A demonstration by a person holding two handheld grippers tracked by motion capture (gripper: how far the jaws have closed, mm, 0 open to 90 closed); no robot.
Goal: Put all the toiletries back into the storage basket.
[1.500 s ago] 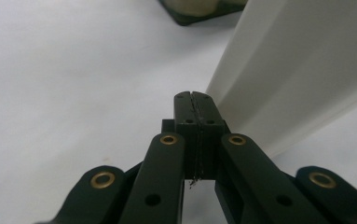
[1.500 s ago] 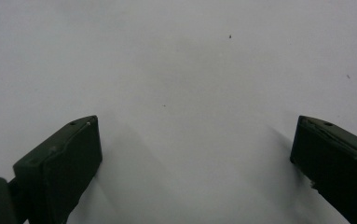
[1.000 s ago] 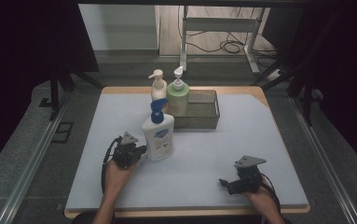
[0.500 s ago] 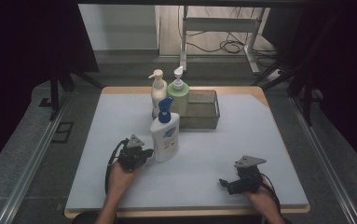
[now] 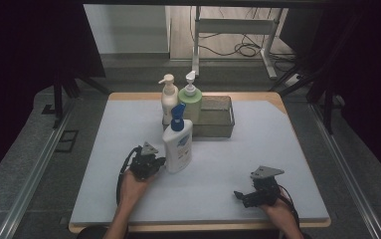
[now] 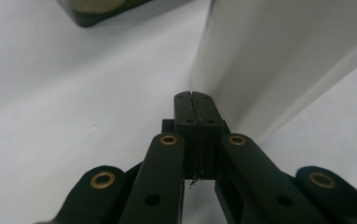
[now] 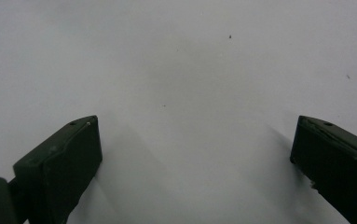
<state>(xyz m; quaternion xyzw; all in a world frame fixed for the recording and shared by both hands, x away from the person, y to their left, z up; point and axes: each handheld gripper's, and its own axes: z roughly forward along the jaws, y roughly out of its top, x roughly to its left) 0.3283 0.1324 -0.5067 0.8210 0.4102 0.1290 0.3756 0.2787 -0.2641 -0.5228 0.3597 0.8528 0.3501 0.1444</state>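
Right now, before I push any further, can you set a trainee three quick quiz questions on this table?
1. True or false: the left gripper has its jaws wide apart around the white bottle.
2. How many pump bottles stand on the table?
A. two
B. three
C. four
3. Fill in: the right gripper is ____, with bare table between its jaws.

Key:
1. False. The jaws are shut, their tips right at the bottle's side.
2. B: the white bottle, a cream bottle and a green bottle, the last two by the tray.
3. Open.
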